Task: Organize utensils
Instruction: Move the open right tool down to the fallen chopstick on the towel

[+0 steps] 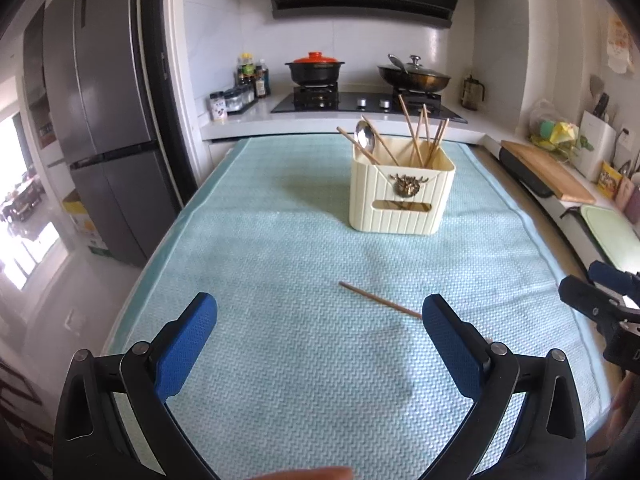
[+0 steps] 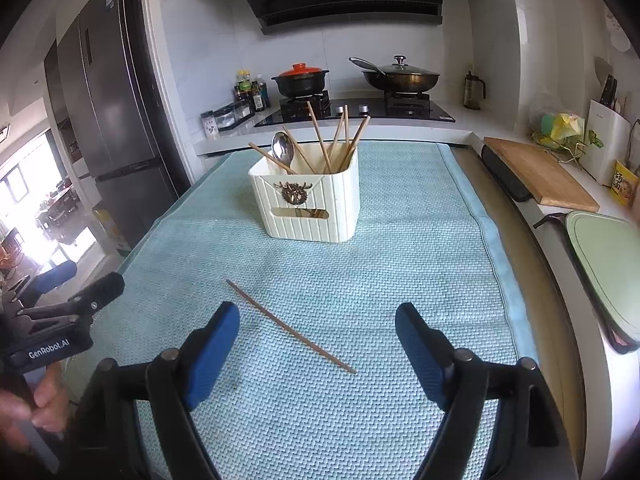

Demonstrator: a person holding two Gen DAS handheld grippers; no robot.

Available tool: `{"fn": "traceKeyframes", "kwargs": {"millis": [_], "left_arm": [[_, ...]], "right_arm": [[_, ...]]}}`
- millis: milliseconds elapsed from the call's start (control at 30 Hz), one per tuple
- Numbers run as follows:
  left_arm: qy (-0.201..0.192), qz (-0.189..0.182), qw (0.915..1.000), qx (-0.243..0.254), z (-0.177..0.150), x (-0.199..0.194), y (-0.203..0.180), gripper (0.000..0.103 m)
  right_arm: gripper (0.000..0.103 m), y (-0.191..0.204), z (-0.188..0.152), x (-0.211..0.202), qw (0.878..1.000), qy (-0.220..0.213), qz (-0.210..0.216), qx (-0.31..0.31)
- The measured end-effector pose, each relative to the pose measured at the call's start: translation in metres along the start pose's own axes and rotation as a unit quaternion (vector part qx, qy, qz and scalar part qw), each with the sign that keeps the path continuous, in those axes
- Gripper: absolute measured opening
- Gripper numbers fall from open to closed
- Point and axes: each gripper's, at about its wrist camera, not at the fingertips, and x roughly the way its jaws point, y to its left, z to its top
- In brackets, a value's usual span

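My left gripper [image 1: 319, 322] hangs wide open above the blue mat [image 1: 280, 248], one loose chopstick [image 1: 380, 300] lying just ahead, the cream utensil holder [image 1: 401, 196] standing farther back.

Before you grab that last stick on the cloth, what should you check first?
1. Chopstick lies flat and alone on the cloth, nothing on top: ok.
2. Right hand-held gripper is open, wide enough to take it: ok.
3. Chopstick sits between the right fingers: ok by the right wrist view, with its far end reaching past the left finger.
4. Left hand-held gripper is open and holds nothing: ok.
5. Holder stands upright with room among the chopsticks and spoon: ok.
6. Height of the right gripper above the cloth: cannot tell.
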Motion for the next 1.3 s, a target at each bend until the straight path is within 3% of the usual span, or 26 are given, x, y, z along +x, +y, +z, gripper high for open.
{"fn": "traceKeyframes", "kwargs": {"millis": [733,1067,1300], "left_arm": [[0.03,0.01,0.9995,0.007,-0.011,-0.003,-0.002,0.103],[0.057,0.022,0.9981,-0.005,-0.018,0.019,0.019,0.103],[0.072,0.038,0.9964,-0.022,-0.017,0.043,0.043,0.103]], "right_arm": [[0.087,0.024,0.0,-0.011,0.999,-0.005,-0.031,-0.043],[0.087,0.004,-0.005,-0.002,0.998,0.009,-0.053,-0.024],[0.087,-0.038,-0.01,0.018,0.995,0.029,-0.1,0.002]]}}
